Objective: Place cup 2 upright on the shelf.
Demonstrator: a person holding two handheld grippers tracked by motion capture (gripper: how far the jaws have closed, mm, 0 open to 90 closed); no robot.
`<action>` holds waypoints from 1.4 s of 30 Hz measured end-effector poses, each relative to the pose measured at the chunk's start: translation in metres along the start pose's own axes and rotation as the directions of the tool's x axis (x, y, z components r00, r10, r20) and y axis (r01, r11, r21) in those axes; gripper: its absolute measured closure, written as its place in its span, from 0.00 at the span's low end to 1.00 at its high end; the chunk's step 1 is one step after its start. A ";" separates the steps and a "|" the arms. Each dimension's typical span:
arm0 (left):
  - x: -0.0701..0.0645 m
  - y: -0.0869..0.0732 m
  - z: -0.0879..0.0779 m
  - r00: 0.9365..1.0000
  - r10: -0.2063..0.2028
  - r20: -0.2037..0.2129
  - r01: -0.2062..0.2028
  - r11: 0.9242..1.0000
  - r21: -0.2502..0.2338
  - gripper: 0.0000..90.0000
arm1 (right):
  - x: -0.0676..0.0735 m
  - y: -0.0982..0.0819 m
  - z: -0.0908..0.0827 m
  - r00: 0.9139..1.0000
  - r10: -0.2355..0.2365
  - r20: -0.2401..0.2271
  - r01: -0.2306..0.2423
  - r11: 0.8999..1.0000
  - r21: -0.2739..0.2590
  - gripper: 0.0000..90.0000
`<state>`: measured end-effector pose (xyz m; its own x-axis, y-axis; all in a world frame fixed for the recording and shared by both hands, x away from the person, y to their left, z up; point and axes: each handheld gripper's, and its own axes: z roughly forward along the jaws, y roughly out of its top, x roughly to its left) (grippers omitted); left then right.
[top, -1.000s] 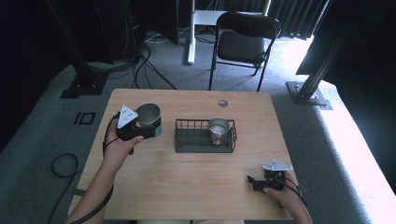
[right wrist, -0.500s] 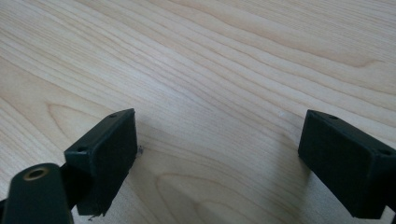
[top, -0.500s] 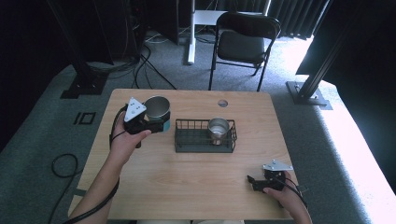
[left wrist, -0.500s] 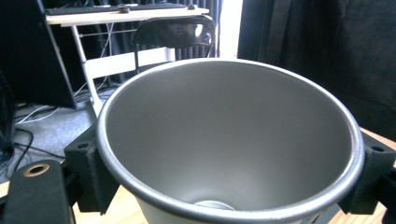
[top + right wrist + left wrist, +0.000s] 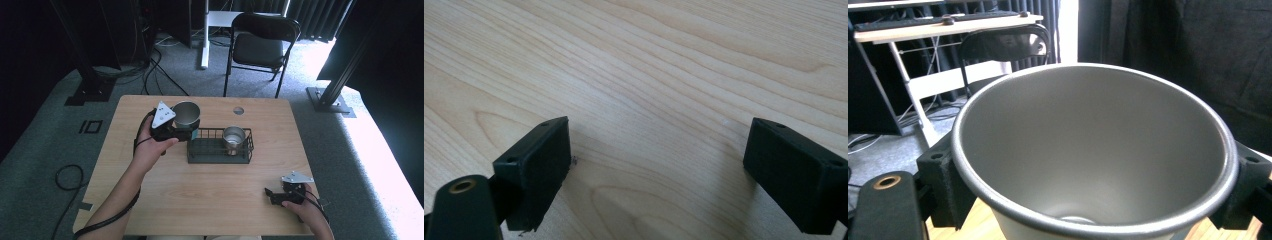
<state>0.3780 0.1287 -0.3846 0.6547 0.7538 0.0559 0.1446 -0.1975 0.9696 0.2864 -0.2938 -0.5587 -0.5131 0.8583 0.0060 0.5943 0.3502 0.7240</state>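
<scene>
Up near the far left of the table (image 5: 150, 210), the left gripper (image 5: 186, 131) is clamped on a metal cup (image 5: 186, 114), its two black jaws pressed against opposite sides of the cup's wall just under the rim. In the left gripper view the cup (image 5: 1093, 165) stands upright between the jaws with its mouth open toward the camera, and its inside looks empty. From the high view, the cup sits just left of a black wire basket (image 5: 220, 152), at the basket's near-left corner; whether its base rests on the table or hangs above it I cannot tell.

The right gripper (image 5: 272, 196) lies low at the near right of the table, well apart from the basket, with its jaws spread wide over bare wood and nothing between them.

By count: two metal cups, the held one and a second cup (image 5: 233, 137) standing inside the basket toward its right end; one basket; two grippers. No readable writing or brand shows on any of them.
</scene>
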 end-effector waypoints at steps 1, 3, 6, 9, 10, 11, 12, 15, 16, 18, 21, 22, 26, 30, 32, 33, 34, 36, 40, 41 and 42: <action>-0.002 -0.001 0.003 1.000 -0.001 0.004 0.001 1.000 -0.001 0.15 | 0.000 0.000 0.000 1.000 0.000 0.000 0.000 1.000 0.000 0.12; -0.004 -0.003 0.009 1.000 0.002 0.010 -0.002 1.000 0.004 0.15 | 0.000 0.000 0.000 1.000 0.000 0.000 0.000 1.000 0.000 0.12; -0.007 -0.007 0.016 1.000 -0.004 0.029 0.004 1.000 0.008 0.15 | 0.000 0.000 0.000 1.000 0.000 0.000 0.000 1.000 0.000 0.12; -0.009 -0.010 0.023 0.999 -0.006 0.038 0.005 1.000 0.004 0.15 | 0.000 0.000 0.000 1.000 0.000 0.000 0.000 1.000 0.000 0.12; -0.009 -0.012 0.026 0.999 -0.006 0.038 0.006 1.000 0.002 0.15 | 0.000 0.000 0.000 1.000 0.000 0.000 0.000 1.000 0.000 0.12; -0.009 -0.012 0.028 0.999 -0.005 0.042 0.005 1.000 0.003 0.15 | 0.000 0.000 0.000 1.000 0.000 -0.001 0.000 1.000 0.000 0.12; -0.010 -0.014 0.031 0.999 -0.012 0.048 0.012 1.000 0.000 0.15 | 0.000 0.000 0.000 1.000 0.001 -0.001 -0.001 1.000 0.000 0.12; -0.011 -0.021 0.039 0.998 -0.018 0.053 0.018 1.000 0.003 0.15 | 0.000 0.000 0.000 1.000 0.001 0.000 -0.001 1.000 0.000 0.12; -0.011 -0.023 0.041 0.998 -0.020 0.053 0.020 1.000 0.008 0.15 | 0.000 0.000 0.000 1.000 0.001 0.000 -0.001 1.000 0.001 0.12; -0.012 -0.028 0.045 0.998 -0.023 0.060 0.023 1.000 0.013 0.15 | 0.000 0.000 0.000 1.000 0.001 0.000 -0.001 1.000 0.001 0.13; -0.012 -0.035 0.050 0.998 -0.023 0.065 0.021 0.999 0.025 0.15 | 0.000 0.000 0.000 1.000 0.001 0.000 -0.001 1.000 0.001 0.13; -0.012 -0.037 0.051 0.998 -0.025 0.065 0.023 0.999 0.029 0.15 | 0.000 0.000 0.000 1.000 0.001 0.000 -0.001 1.000 0.000 0.12; -0.012 -0.045 0.057 0.997 -0.038 0.061 0.037 0.999 0.027 0.15 | 0.000 0.000 0.000 1.000 0.001 -0.001 -0.001 1.000 0.000 0.12; -0.012 -0.053 0.065 0.996 -0.053 0.067 0.051 0.998 0.034 0.15 | 0.000 0.000 0.000 1.000 0.001 0.000 -0.001 1.000 0.000 0.13; -0.013 -0.057 0.069 0.996 -0.057 0.072 0.054 0.998 0.043 0.15 | 0.000 0.000 0.000 1.000 0.001 -0.001 -0.001 1.000 0.000 0.12; -0.013 -0.059 0.071 0.996 -0.054 0.076 0.050 0.997 0.051 0.15 | 0.000 0.000 0.000 1.000 0.000 -0.001 0.000 1.000 0.000 0.13; -0.013 -0.061 0.072 0.996 -0.053 0.073 0.049 0.997 0.055 0.15 | 0.000 0.000 0.000 1.000 0.001 -0.001 -0.001 1.000 0.000 0.13; -0.014 -0.065 0.075 0.995 -0.055 0.080 0.050 0.997 0.062 0.15 | 0.000 0.000 0.000 1.000 0.001 -0.001 -0.001 1.000 0.000 0.13; -0.015 -0.071 0.078 0.996 -0.052 0.079 0.046 0.996 0.075 0.15 | 0.000 0.000 0.000 1.000 0.002 -0.002 -0.002 1.000 -0.001 0.13; -0.015 -0.072 0.078 0.995 -0.048 0.084 0.042 0.996 0.078 0.15 | 0.000 0.000 0.000 1.000 0.002 -0.002 -0.002 1.000 -0.001 0.13; -0.015 -0.073 0.079 0.995 -0.051 0.081 0.044 0.996 0.082 0.15 | 0.000 0.000 0.000 1.000 0.002 -0.002 -0.002 1.000 -0.001 0.13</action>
<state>0.4162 0.0820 -0.4747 0.7044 0.7097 -0.0132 0.2340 -0.2145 0.9483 0.2864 -0.2941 -0.5586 -0.5133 0.8581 0.0088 0.5949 0.3484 0.7244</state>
